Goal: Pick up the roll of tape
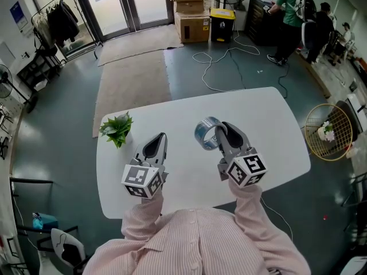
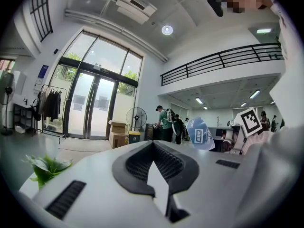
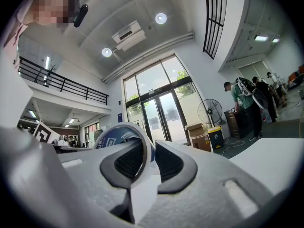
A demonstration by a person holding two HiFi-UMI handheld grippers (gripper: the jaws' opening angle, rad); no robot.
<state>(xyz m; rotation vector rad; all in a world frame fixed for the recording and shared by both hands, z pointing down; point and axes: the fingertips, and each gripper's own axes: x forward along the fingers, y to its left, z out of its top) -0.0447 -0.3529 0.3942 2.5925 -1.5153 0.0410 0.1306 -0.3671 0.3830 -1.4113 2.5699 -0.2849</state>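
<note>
The roll of tape, a clear ring with blue print, hangs above the white table. My right gripper is shut on its wall. In the right gripper view the band runs between the dark pads, with one jaw inside the ring and one outside. My left gripper is level over the table to the left, jaws together with nothing in them. The left gripper view shows its pads meeting, with the held tape and the right gripper's marker cube off to the right.
A small green plant stands on the table's left side. A round wire basket sits just off the table's right edge. Cables trail on the floor beyond, with cardboard boxes and people at the back.
</note>
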